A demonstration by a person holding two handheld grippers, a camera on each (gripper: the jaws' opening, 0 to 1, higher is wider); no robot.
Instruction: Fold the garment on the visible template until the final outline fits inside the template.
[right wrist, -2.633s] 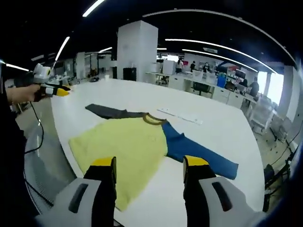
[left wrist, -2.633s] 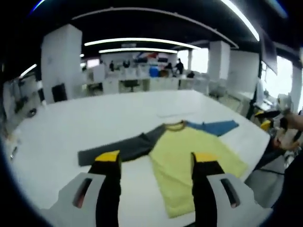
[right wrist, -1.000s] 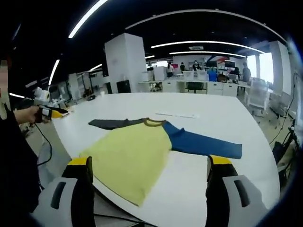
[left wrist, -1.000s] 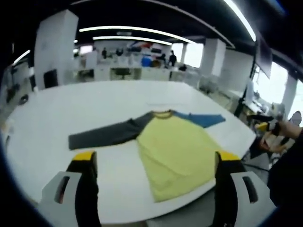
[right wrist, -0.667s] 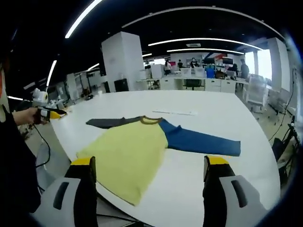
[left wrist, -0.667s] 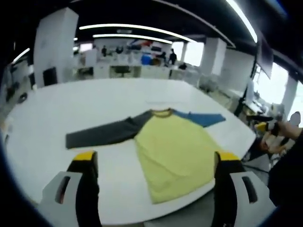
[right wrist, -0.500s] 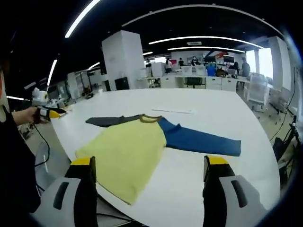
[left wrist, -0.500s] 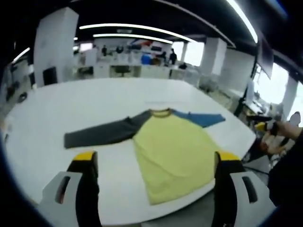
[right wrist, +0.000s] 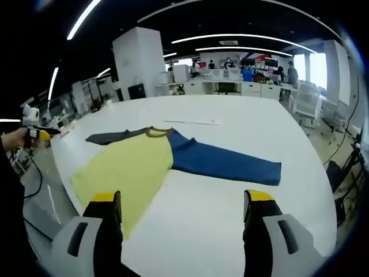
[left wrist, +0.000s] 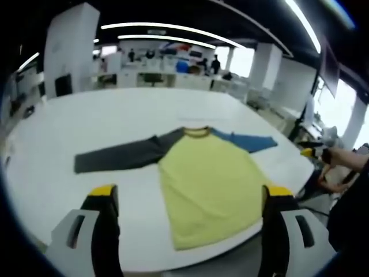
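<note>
My left gripper point(left wrist: 187, 199) is held up in the air with its two yellow-tipped jaws spread wide apart and nothing between them. My right gripper point(right wrist: 183, 202) is likewise raised, jaws wide apart and empty. In the left gripper view my right hand point(left wrist: 341, 158) shows at the right edge, holding the right gripper with its yellow tip pointing left; in the right gripper view my left hand point(right wrist: 12, 139) shows at the left edge, gripping the left gripper with its tip pointing right.
</note>
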